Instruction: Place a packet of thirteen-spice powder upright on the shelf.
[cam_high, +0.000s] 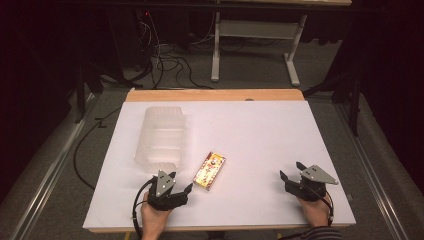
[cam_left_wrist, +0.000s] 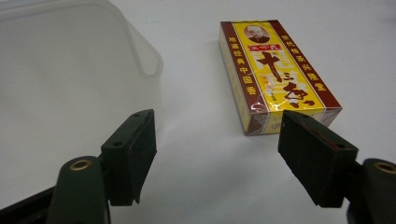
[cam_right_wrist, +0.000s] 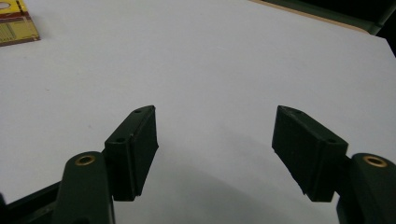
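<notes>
**Yellow box lies untouched, bin waits empty**

Yellow and maroon, the small box lies flat on the white table, just right of the translucent plastic bin and apart from it. The left gripper sits just short of the box's near end with its jaws spread wide; in the left gripper view the box lies ahead, nearer the right-hand jaw, and nothing is pinched. The right gripper rests well off to the right, jaws likewise spread over bare table. By my reading the work has barely begun: the box is not grasped or lifted. Closing on it and carrying it, probably into the bin, all remains.
</notes>
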